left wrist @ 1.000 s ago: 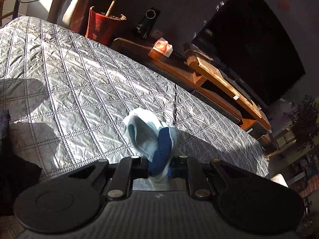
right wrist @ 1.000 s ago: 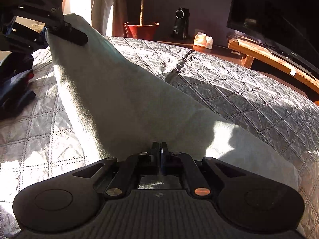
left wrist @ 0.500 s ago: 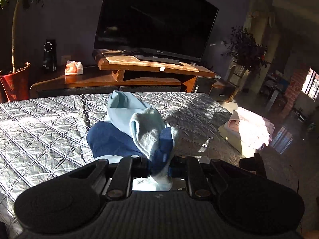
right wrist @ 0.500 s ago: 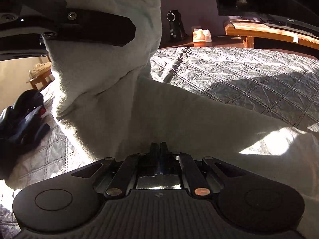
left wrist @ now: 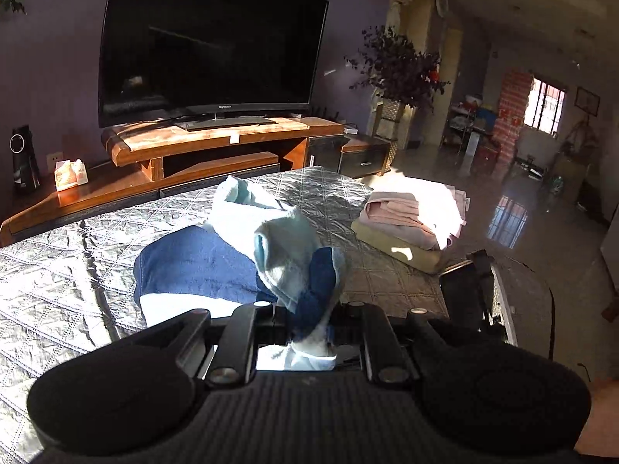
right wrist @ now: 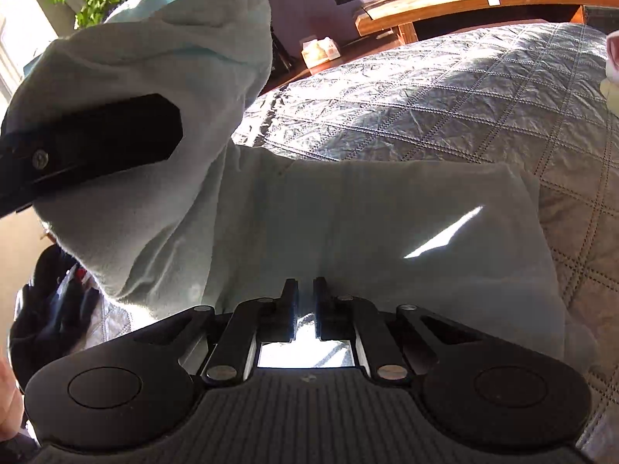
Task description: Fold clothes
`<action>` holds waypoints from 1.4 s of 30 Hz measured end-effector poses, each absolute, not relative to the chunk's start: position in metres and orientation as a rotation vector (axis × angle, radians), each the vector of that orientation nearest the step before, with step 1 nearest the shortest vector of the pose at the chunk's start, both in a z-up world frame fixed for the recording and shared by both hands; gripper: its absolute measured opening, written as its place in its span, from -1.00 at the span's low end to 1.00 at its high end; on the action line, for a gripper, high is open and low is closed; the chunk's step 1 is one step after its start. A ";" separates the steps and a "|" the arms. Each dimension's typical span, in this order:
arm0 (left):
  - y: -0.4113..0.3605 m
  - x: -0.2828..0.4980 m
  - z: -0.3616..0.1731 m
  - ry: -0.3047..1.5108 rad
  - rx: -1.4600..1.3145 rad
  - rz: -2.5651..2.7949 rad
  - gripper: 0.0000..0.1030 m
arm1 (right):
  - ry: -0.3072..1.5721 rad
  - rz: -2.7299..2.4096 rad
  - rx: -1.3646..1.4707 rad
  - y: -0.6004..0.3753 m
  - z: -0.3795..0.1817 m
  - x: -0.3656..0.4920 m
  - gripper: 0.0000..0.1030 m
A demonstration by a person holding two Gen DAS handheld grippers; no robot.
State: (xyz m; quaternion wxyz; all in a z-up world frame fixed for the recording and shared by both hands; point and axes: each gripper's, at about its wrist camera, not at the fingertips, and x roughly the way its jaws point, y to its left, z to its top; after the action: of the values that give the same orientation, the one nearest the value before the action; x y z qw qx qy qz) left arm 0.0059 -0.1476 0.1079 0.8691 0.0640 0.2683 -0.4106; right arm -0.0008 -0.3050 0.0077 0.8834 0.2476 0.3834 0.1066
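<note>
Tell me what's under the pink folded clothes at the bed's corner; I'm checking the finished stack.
A pale yellowish folded item lies under the pink folded clothes, on the quilted bed cover. Anything between or beneath them is covered.

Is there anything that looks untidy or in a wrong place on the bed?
The light blue garment is bunched and twisted mid-fold, pinched by the left gripper and right gripper. The folded stack at the bed's corner looks neat.
</note>
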 end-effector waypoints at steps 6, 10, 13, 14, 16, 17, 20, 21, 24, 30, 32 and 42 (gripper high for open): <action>-0.165 -0.005 0.101 0.570 0.151 -0.905 -0.74 | 0.677 0.032 0.697 -0.355 0.015 -0.022 -0.50; -0.169 -0.007 0.094 0.580 0.172 -0.904 -0.74 | 0.545 -0.111 0.843 -0.386 0.012 -0.041 -0.49; -0.174 -0.012 0.091 0.575 0.206 -0.912 -0.74 | 0.488 -0.176 0.990 -0.406 -0.001 -0.050 -0.48; -0.178 -0.013 0.089 0.577 0.219 -0.917 -0.74 | 0.478 -0.196 1.033 -0.412 -0.006 -0.051 -0.47; -0.185 -0.016 0.083 0.585 0.245 -0.927 -0.73 | 0.456 -0.227 1.088 -0.420 -0.012 -0.054 -0.46; -0.188 -0.017 0.080 0.590 0.258 -0.933 -0.72 | 0.443 -0.236 1.091 -0.422 -0.012 -0.055 -0.41; -0.199 -0.019 0.070 0.613 0.295 -0.956 -0.70 | 0.425 -0.230 1.074 -0.424 -0.010 -0.053 -0.35; -0.202 -0.019 0.066 0.623 0.300 -0.961 -0.69 | 0.427 -0.221 1.055 -0.423 -0.007 -0.051 -0.35; -0.209 -0.020 0.057 0.646 0.307 -0.964 -0.63 | 0.421 -0.208 1.001 -0.421 0.000 -0.048 -0.35; -0.223 -0.023 0.048 0.649 0.308 -0.955 -0.47 | 0.414 -0.199 0.937 -0.418 0.010 -0.048 -0.27; -0.222 -0.028 0.050 0.623 0.323 -0.980 -0.36 | 0.401 -0.202 0.921 -0.419 0.014 -0.050 -0.25; -0.193 -0.027 0.081 0.591 0.271 -1.079 0.08 | 0.281 -0.115 0.722 -0.405 0.048 -0.057 -0.11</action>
State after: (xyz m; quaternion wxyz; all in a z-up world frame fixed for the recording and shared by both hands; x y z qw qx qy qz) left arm -0.0272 -0.1928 0.0813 0.8080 0.1269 0.2761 -0.5047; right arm -0.0568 -0.4046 0.0484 0.9243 0.3519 0.1368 -0.0560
